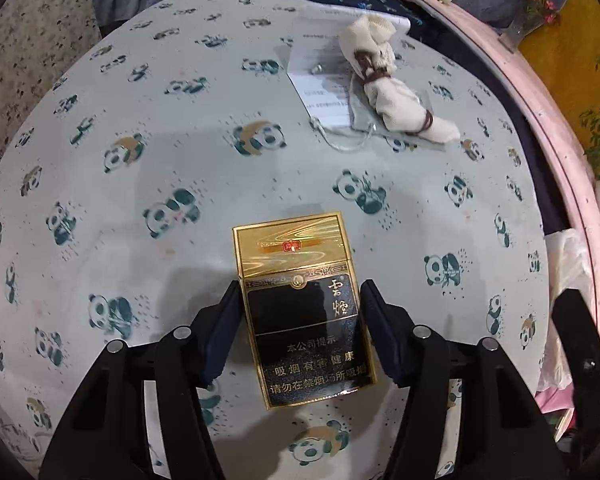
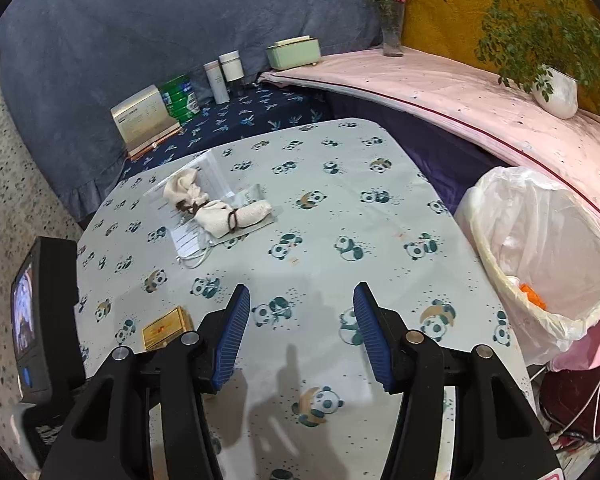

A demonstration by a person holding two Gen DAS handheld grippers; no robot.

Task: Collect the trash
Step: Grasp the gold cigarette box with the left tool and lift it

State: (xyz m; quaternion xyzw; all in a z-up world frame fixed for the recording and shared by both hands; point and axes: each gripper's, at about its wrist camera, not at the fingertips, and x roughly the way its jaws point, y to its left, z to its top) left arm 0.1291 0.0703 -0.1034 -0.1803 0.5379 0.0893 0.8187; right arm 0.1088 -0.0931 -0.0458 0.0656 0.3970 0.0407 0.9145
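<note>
I have the left hand-held gripper (image 1: 300, 332) down over the cigarette box (image 1: 302, 308), one finger on each long side, so the box sits right between them where it is easy to squeeze. The left finger looks to be touching the box edge and the right finger is just beside it, so I cannot tell if the grip is firm yet. The box lies flat on the bench (image 1: 180, 168) with the panda cloth. My right hand-held gripper (image 2: 302, 334) hangs half open above bare cloth with nothing in it, free for the next piece. The bin (image 2: 540, 248) with its white bag stands just past the bench's right edge, close by so trash has a short way to go. Farther back lie a tied cloth bundle (image 2: 220, 210) and some paper (image 1: 324, 80), which I think come after.
</note>
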